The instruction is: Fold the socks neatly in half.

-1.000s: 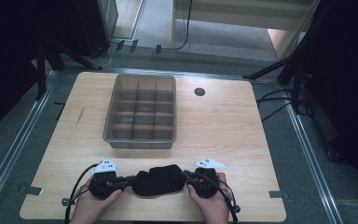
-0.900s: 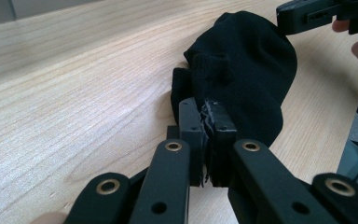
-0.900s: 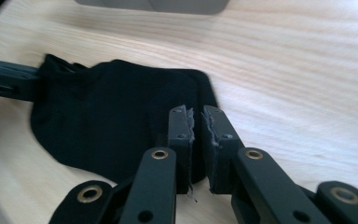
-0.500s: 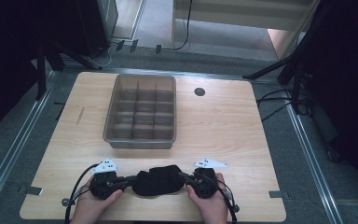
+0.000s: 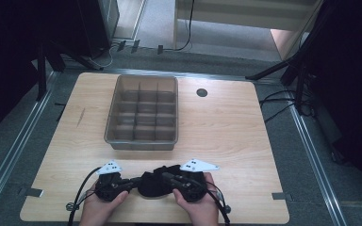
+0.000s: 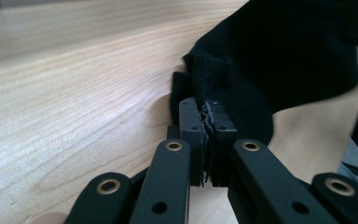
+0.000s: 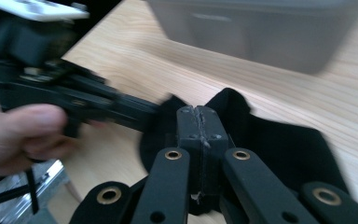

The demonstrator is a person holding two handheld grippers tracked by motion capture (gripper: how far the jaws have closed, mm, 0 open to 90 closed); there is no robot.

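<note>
Both hands rest low at the table's near edge; the left gripper (image 5: 133, 181) and right gripper (image 5: 166, 177) point inward at each other, jaws pressed together.

Matt black cloth (image 5: 156, 182); smooth pale wood table (image 5: 226, 127); translucent plastic tray (image 5: 143, 114)

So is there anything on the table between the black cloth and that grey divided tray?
Nothing visible: bare wooden table lies between the black fabric cloth, pinched by both grippers, and the grey compartmented plastic tray.
</note>
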